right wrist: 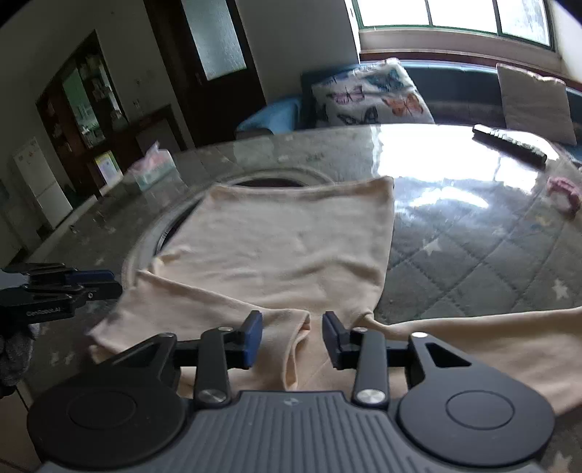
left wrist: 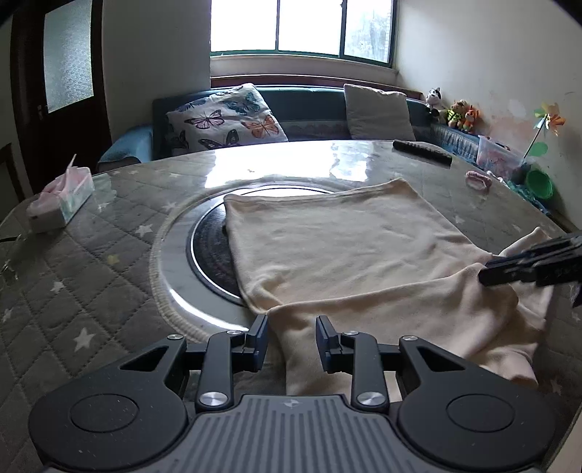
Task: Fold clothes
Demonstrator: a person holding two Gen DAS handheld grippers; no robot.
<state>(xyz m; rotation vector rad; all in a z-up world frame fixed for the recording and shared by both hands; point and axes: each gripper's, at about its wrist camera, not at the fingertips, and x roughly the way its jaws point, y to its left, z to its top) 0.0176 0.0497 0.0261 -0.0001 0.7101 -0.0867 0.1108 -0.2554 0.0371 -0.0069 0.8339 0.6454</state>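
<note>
Round desk [left wrist: 109,262] under a grey quilted star-print cover and glossy clear sheet, with a dark circular inset ringed in pale stone [left wrist: 203,254] at centre. Pale cream knit garment [left wrist: 345,247] spread flat over that inset and toward the near edge, far hem straight, near part bunched and rumpled. Beyond the desk: dark blue sofa [left wrist: 309,98] with a butterfly-print cushion [left wrist: 225,118] and a plain beige cushion [left wrist: 378,111], bright window [left wrist: 302,25] above, dark wooden door with frosted glass [left wrist: 65,54] to the left. On the desk, well apart from the garment: pink-and-green tissue box [left wrist: 62,198], black remote control [left wrist: 422,152], small pink hair tie [left wrist: 478,179]. Left gripper [left wrist: 291,333] low over the near left corner of the cloth, fingers apart, fabric lying between them but not visibly pinched. Right gripper [right wrist: 292,329] over a bunched fold at the near edge, fingers likewise apart, no clamping visible. Right-wrist view blurred; cabinet contents at its left unreadable. Garment's near end hidden behind both gripper bodies.
</note>
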